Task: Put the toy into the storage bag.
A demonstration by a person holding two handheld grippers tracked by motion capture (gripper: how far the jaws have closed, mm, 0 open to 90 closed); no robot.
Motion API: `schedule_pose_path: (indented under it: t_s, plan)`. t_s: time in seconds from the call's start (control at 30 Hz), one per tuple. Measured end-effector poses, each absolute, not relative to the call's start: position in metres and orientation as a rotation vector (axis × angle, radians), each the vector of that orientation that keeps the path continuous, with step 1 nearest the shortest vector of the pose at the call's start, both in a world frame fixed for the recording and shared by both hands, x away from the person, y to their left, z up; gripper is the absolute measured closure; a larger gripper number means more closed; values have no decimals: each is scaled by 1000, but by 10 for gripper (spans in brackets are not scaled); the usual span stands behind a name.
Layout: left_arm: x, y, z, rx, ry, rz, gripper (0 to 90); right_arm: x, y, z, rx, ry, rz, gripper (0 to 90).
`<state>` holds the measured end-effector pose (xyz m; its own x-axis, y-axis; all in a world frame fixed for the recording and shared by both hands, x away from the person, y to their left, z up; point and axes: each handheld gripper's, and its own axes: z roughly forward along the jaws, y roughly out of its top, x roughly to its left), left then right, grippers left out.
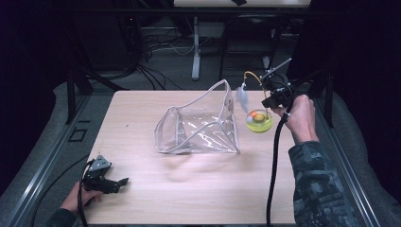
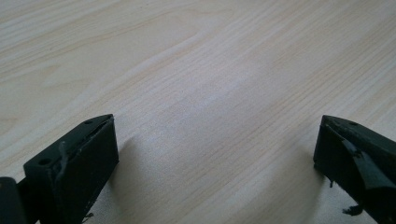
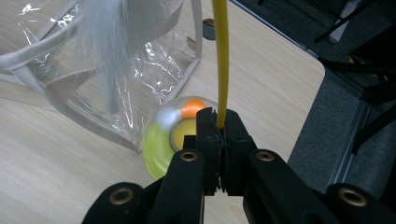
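A clear plastic bag (image 1: 198, 125) with white trim stands open in the middle of the wooden table (image 1: 189, 189). Just right of it is a yellow-green toy ball (image 1: 259, 121) with an orange bead inside, bearing a yellow stem (image 1: 253, 75) that ends in a white feather (image 1: 242, 97). My right gripper (image 1: 270, 101) is shut on the stem just above the ball. In the right gripper view its jaws (image 3: 220, 126) pinch the yellow stem (image 3: 221, 56) over the ball (image 3: 163, 140), beside the feather (image 3: 109, 51) and the bag (image 3: 159, 65). My left gripper (image 1: 120, 183) rests open near the front left corner, jaws (image 2: 215, 149) wide over bare wood.
The table's right edge (image 3: 280, 56) runs close to the ball, with grey floor and dark metal stands beyond. Black frame posts (image 1: 71, 94) flank the table, and cables lie on the floor behind it.
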<state>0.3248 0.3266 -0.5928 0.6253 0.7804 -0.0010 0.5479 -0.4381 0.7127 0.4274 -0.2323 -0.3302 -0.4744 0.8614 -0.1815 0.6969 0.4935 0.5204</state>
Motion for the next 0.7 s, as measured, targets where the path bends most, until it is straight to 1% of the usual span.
schedule_pose_path:
  t_s: [0.7]
  plan:
    - [325, 327, -592, 2162, 1030, 431, 0, 426, -221, -299, 1239, 2300, 562, 877]
